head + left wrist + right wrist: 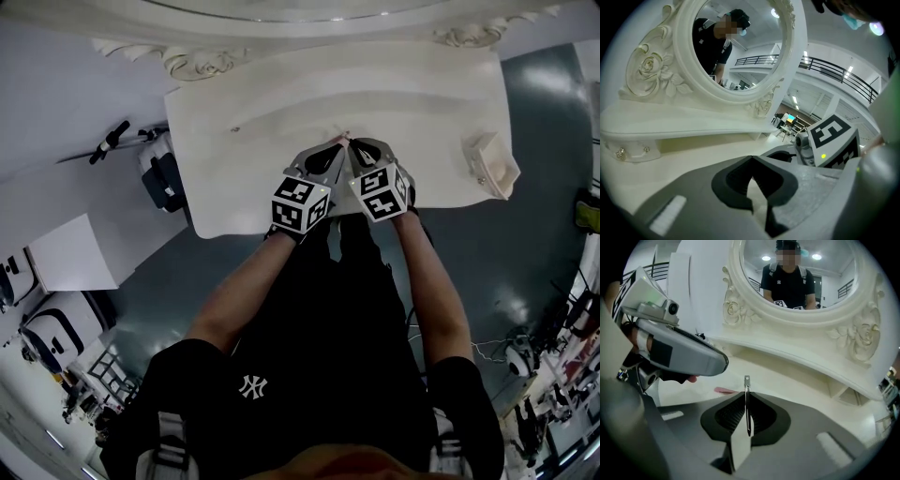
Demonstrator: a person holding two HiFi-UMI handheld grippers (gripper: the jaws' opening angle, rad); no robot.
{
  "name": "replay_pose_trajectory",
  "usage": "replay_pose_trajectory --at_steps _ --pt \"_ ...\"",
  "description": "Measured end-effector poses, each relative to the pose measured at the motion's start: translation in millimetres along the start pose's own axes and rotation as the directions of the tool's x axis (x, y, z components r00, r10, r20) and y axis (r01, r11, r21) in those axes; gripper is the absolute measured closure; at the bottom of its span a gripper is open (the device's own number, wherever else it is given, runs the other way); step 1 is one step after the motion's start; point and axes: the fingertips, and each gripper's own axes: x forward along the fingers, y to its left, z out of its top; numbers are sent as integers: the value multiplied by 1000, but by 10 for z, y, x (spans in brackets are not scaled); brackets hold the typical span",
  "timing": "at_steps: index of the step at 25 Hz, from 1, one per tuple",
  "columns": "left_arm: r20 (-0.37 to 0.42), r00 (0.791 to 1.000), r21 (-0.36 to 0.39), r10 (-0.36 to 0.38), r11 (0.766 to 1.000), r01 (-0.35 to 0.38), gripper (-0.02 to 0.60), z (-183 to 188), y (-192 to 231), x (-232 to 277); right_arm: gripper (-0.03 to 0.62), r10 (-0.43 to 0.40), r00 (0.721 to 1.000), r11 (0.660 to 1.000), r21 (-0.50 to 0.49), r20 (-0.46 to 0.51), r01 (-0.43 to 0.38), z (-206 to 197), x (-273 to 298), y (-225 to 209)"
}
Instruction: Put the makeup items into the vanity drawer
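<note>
Both grippers hang side by side over the front middle of the white vanity top [244, 141]. My right gripper [361, 150] [746, 411] is shut on a thin metal tool [746, 394] that stands upright between its pads. My left gripper [330, 155] [758, 199] has its jaws together and I see nothing between them. Its grey body [689, 352] shows close at the left of the right gripper view. A small pink item [724, 390] [345, 139] lies on the vanity top just past the fingertips. I cannot see an open drawer from here.
The oval mirror [806, 277] [736, 42] in its carved white frame rises at the back, over a raised shelf. A small drawer front with crystal knobs [621, 152] sits at the left under the shelf. A white box-shaped piece [492, 164] stands on the right end.
</note>
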Motion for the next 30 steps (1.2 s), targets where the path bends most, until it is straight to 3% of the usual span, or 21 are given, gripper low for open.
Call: replay_pose_trajectory --at_steps 5,14,30 --pt "4 999 26 -41 999 40 581 97 -267 119 539 -52 997 995 93 49 47 -17 -329 -175" --pt "28 989 97 -146 985 143 581 394 -974 415 539 -183 978 971 174 97 164 -180 -1022 -644" --pt "-13 944 213 -331 921 326 581 639 -2385 1178 539 -392 913 891 291 111 348 -826 -2200 -1696"
